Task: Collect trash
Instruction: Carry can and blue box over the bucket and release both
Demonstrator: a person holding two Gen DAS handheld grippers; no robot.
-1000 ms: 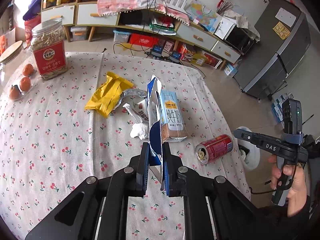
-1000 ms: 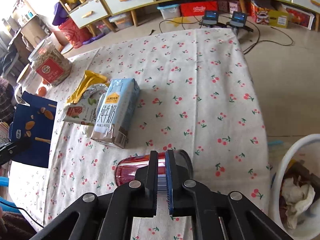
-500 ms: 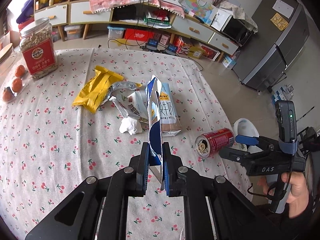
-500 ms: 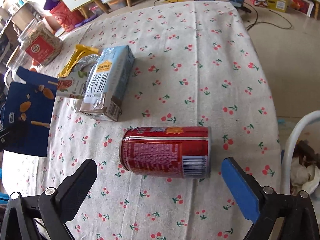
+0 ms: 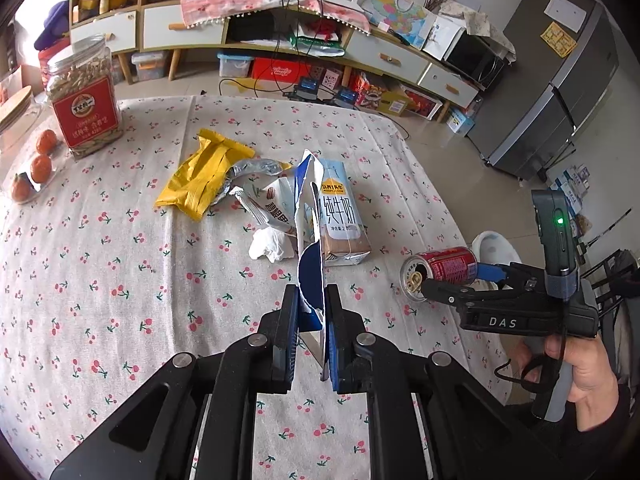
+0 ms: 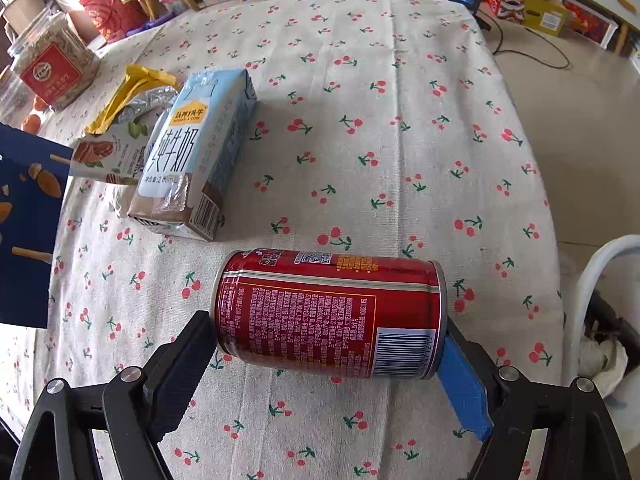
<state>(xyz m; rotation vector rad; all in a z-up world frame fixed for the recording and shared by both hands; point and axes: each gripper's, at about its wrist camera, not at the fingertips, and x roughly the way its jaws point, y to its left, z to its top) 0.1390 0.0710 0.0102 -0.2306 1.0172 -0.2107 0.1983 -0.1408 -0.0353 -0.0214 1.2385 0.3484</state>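
A red can [image 6: 328,312] lies on its side on the cherry-print tablecloth [image 6: 400,120], near the table's right edge. My right gripper [image 6: 324,328] straddles it lengthwise. Its jaws are closing, with one pad against each end of the can [image 5: 444,268]. The left wrist view shows this gripper [image 5: 452,276] in a person's hand. My left gripper [image 5: 312,300] is shut on a torn dark blue snack wrapper [image 5: 310,272], held upright above the cloth and also seen in the right wrist view [image 6: 24,208].
A light blue milk carton [image 5: 340,212], a nut-drink pouch [image 5: 276,208], a yellow wrapper [image 5: 204,176] and a crumpled tissue [image 5: 270,244] lie mid-table. A seed jar [image 5: 84,100] and oranges [image 5: 40,160] stand far left. A white bin [image 6: 600,300] holding waste sits beyond the right edge.
My right gripper went from shut above the can to wide open, sank around it, and its jaws have since narrowed onto the can's ends. The left gripper kept hold of the blue wrapper.
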